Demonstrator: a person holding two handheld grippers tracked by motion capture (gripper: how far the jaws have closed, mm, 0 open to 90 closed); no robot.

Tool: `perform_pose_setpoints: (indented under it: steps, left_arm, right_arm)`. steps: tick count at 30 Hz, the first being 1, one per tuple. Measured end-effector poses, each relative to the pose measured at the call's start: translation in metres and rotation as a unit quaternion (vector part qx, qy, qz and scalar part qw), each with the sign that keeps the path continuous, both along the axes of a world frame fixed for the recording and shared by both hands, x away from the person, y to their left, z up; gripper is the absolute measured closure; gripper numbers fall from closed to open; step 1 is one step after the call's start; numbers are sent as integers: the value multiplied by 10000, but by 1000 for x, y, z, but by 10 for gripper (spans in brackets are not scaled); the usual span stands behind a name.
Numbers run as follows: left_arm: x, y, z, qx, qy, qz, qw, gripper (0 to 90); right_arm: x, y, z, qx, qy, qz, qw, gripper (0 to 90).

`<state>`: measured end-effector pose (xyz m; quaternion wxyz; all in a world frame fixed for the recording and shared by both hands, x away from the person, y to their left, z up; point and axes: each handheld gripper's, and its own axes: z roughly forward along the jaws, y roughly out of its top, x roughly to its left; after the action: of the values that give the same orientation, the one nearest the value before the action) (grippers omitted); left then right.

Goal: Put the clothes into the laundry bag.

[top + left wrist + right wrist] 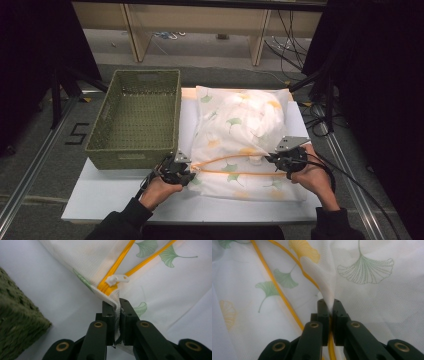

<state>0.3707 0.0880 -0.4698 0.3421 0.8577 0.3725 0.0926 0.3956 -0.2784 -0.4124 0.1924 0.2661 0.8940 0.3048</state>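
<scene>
Surface [125, 200]: we see a white board lying before the person, carrying everything else; its near strip is bare
Mesh bag [240, 140]: we find it the largest thing on the surface, a white net bag printed with green and yellow ginkgo leaves, bulging with pale contents at its far end and lying on the right half of the board, just beside the basket
Basket [137, 117]: we note a green woven rectangular basket on the left half of the surface, its long side running away from the person, its right wall close to the bag's left edge; in the left gripper view its rough green corner [17, 322] sits at the lower left
Zipper [225, 165]: we follow an orange zipper running across the near part of the bag from left to right, its two tapes parted along most of that run and meeting at the left end
Left tongs [117, 307]: we see them at the bag's near left corner, closed on a fold of the white mesh right below the end of the zipper; in the high view they lie at [186, 172], held in the person's left hand [160, 192]
Right tongs [329, 307]: we see them pinched shut on a peak of mesh drawn up from the bag beside the orange tape; in the high view they sit at [272, 159] near the bag's right edge
Zipper pull [117, 279]: we spot a small white tab at the zipper's closed left end, just beyond the left tongs' tips, untouched by them
</scene>
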Motion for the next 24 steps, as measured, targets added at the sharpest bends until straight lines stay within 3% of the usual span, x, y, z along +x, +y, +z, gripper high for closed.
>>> perform_pose_setpoints:
  steps: [1, 5, 8, 10, 11, 14, 16, 17, 22, 23, 24]
  left_arm:
    - [-3, 2, 1, -19, -7, -65, 10000, 847]
    - [-18, 5, 4, -79, -81, -125, 9999, 858]
    - [-26, 5, 1, 47, 6, -276, 9996, 829]
    - [-25, 6, -2, 43, 48, -230, 9997, 804]
    - [-24, 6, -3, 22, 97, -191, 9998, 778]
    - [-21, 6, -5, 45, 174, -176, 9997, 753]
    - [-21, 5, -6, 62, 151, -290, 9994, 753]
    - [-22, 4, -7, 16, 173, -194, 9997, 758]
    - [-22, 5, -5, 37, 158, -318, 9994, 780]
    - [-23, 5, -5, 27, 166, -315, 9994, 772]
    - [-23, 5, -5, 35, 170, -325, 9993, 767]
  right_arm:
    - [0, 0, -2, -48, -79, 26, 10000, 876]
    - [-1, -1, -11, -70, 9, -51, 10000, 877]
    - [-1, -1, -19, -124, 141, -56, 9998, 877]
    - [-1, -2, -25, -184, 166, -90, 9997, 878]
    - [-2, -1, -31, -204, 340, -166, 9991, 878]
    - [-1, 0, -44, -238, 489, -238, 9982, 878]
    - [-1, -1, -46, -231, 534, -248, 9980, 878]
    - [0, -2, -46, -226, 505, -234, 9982, 878]
    - [2, -3, -51, -275, 532, -295, 9978, 879]
    - [1, -2, -52, -200, 712, -369, 9966, 880]
    - [2, -3, -54, -270, 584, -326, 9974, 879]
